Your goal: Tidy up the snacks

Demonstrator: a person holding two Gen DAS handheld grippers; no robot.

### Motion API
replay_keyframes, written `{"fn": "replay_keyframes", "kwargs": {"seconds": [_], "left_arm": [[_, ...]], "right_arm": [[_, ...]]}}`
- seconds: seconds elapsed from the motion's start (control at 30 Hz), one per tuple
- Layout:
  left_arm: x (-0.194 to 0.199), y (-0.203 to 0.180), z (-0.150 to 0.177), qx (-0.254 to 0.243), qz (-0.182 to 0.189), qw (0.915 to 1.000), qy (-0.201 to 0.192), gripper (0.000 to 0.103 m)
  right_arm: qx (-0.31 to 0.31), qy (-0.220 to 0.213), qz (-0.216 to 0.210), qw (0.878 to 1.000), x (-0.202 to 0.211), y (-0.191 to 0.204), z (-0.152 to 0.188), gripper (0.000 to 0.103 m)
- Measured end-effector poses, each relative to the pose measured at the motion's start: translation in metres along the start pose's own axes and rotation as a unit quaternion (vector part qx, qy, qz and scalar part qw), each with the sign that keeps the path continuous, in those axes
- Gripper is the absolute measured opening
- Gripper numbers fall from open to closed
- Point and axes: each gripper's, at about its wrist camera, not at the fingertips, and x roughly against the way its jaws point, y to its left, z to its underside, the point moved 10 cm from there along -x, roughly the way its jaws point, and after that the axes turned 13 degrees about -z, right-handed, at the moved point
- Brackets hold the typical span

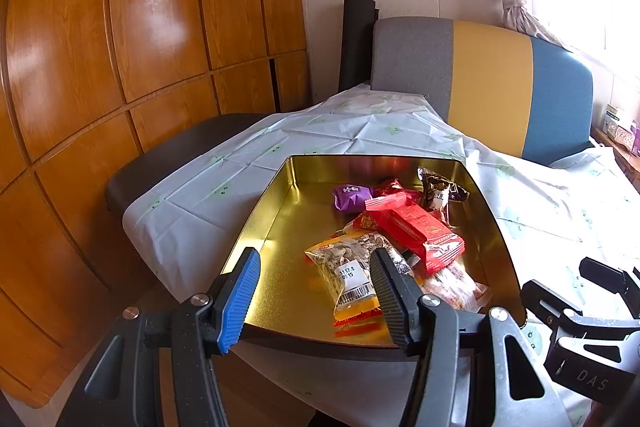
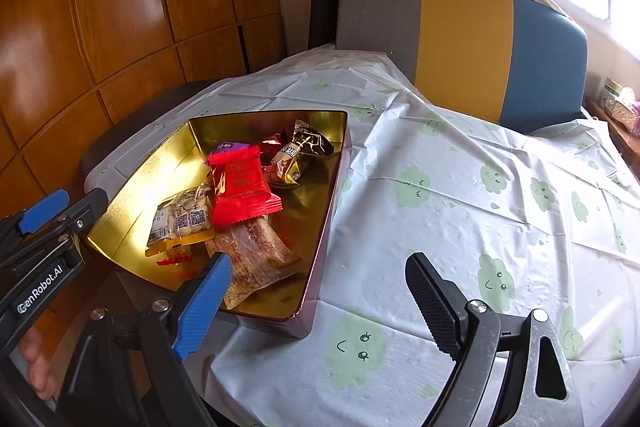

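A gold tin stands open on the table and holds several snack packets. Among them are a clear nut packet, a red packet, a purple one and a dark brown one. A clear packet with a brown bar lies nearest the front. My left gripper is open at the tin's near left edge, pressing on nothing. My right gripper is open too. It straddles the tin's near right corner, blue pad over the inside and black pad over the cloth.
A white tablecloth with green cloud faces covers the table. A chair with a grey, yellow and blue back stands behind it. Wooden wardrobe doors fill the left. A shelf with small boxes sits at far right by the curtained window.
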Motion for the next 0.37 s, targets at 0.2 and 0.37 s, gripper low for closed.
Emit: {"fn": "replay_keyframes", "kwargs": {"seconds": [0.2,0.37], "left_arm": [[-0.002,0.003,-0.001,0.012,0.005,0.9999,0.006,0.058],[-0.005,0.007,-0.002,0.017,0.003,0.9998,0.006,0.056]], "right_arm": [[0.001,0.006,0.002,1.000,0.003,-0.007,0.000,0.089],[-0.017,0.014,0.021,1.000,0.015,-0.050,-0.005,0.089]]}}
